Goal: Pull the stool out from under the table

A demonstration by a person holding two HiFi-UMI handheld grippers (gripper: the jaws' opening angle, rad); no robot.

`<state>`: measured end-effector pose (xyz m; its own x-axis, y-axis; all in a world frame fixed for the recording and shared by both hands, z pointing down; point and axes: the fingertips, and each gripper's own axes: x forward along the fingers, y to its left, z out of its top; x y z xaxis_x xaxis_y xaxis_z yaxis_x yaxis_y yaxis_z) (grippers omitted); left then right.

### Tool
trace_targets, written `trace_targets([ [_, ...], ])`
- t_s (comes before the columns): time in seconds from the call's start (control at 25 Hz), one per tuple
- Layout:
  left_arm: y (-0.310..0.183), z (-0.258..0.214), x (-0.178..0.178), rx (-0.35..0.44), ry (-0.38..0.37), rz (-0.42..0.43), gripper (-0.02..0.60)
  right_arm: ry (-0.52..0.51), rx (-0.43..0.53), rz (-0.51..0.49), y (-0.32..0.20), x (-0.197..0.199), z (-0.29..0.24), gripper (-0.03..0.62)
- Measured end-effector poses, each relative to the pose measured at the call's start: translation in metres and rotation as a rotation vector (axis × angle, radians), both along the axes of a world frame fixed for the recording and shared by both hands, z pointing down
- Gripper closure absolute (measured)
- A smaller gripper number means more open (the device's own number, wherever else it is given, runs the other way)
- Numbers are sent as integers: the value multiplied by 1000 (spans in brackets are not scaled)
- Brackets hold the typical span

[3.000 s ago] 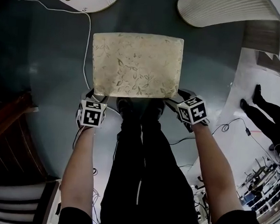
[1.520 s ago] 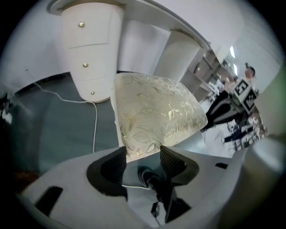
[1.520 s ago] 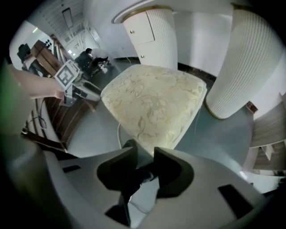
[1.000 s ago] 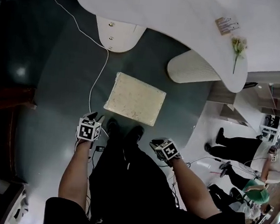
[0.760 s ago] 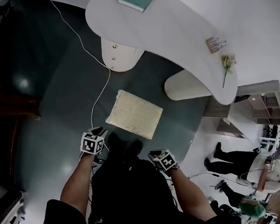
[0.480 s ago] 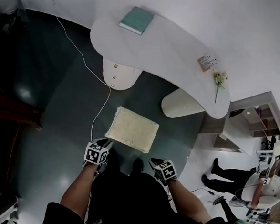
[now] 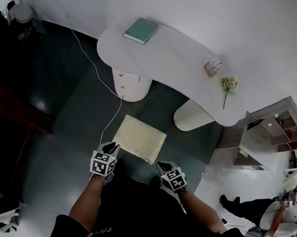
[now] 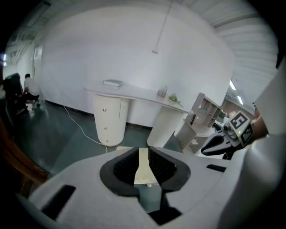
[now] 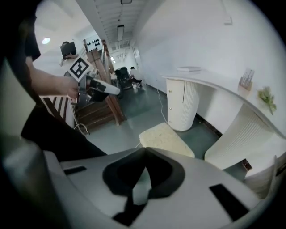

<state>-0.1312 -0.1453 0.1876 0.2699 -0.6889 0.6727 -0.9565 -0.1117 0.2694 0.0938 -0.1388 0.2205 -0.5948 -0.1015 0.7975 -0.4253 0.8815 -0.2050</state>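
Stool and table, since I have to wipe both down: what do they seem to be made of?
The stool seems to have a fabric-covered seat: pale cream, mottled, matte, with soft rounded edges. Its base is hidden. The table has a smooth, even white top with little shine, so probably painted or laminated board, though I cannot tell which. Its legs are white with fine vertical ribs.

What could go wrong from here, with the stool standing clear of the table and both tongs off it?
1. The white cable lies along the stool's left corner and runs toward the person's legs. Dragging the stool further, or taking a step, could snag it.
2. The stool stands right in front of the legs, so a step forward may end in a stumble against it.
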Motion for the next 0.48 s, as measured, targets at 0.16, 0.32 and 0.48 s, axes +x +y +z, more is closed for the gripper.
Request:
trace_targets([
  [0.16, 10, -39, 47, 58, -78, -52, 514, -161, 76, 37, -20, 44, -53, 588],
  [0.32, 15, -79, 92, 117, -122, -81, 523, -277, 81, 14, -16, 76, -88, 588],
  [0.48, 15, -117, 133, 188, -125, -102, 537, -367, 95, -47, -8, 88, -114, 588],
])
